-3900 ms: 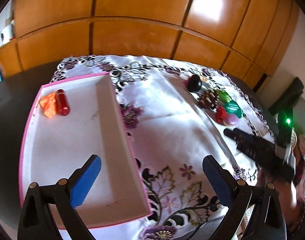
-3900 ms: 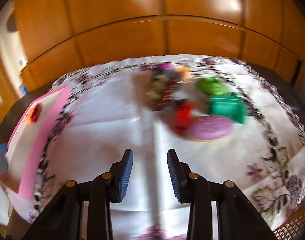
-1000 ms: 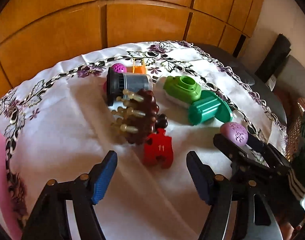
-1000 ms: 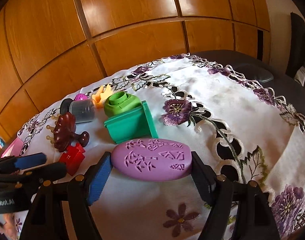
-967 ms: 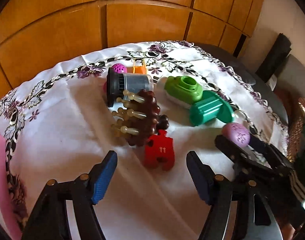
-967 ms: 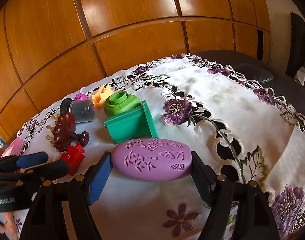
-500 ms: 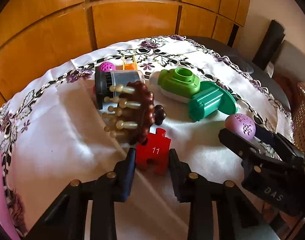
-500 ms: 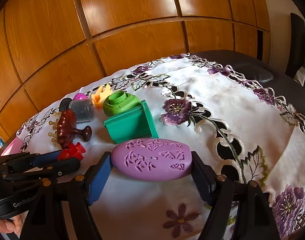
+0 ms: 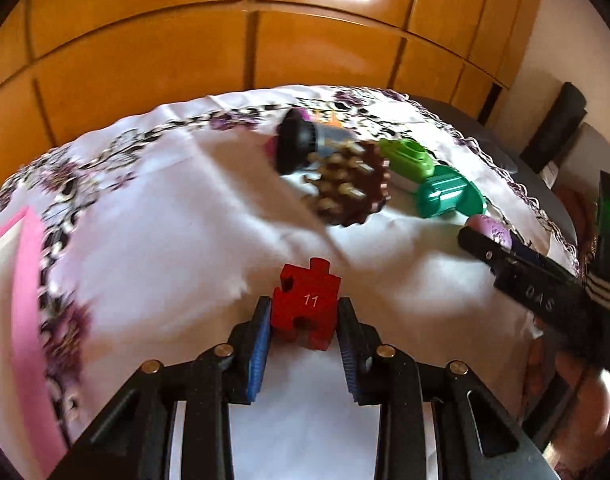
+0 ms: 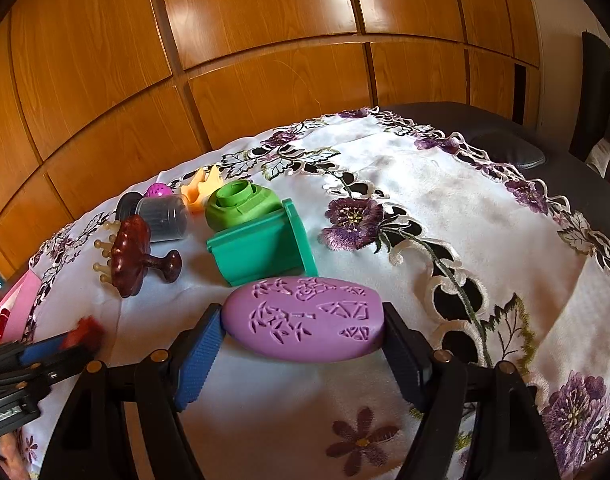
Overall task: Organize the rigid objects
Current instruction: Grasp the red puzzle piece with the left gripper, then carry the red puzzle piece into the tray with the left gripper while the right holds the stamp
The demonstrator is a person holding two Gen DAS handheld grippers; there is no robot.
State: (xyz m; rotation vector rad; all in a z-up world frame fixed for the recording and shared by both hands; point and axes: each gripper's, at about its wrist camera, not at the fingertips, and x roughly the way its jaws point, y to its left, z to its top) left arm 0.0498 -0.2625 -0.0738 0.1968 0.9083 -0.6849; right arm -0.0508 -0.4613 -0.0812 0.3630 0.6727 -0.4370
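Left tool (image 9: pixel 305 320) angled downward clamps red puzzle piece (image 9: pixel 306 307).

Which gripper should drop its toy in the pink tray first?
Probably left. The left gripper grips the red puzzle piece nearer the pink tray; the right gripper holds the purple oval farther away.

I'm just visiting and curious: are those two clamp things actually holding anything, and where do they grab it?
Yes. The left gripper pinches the red puzzle piece by its two side edges; the right gripper clamps the purple oval at its two narrow ends.
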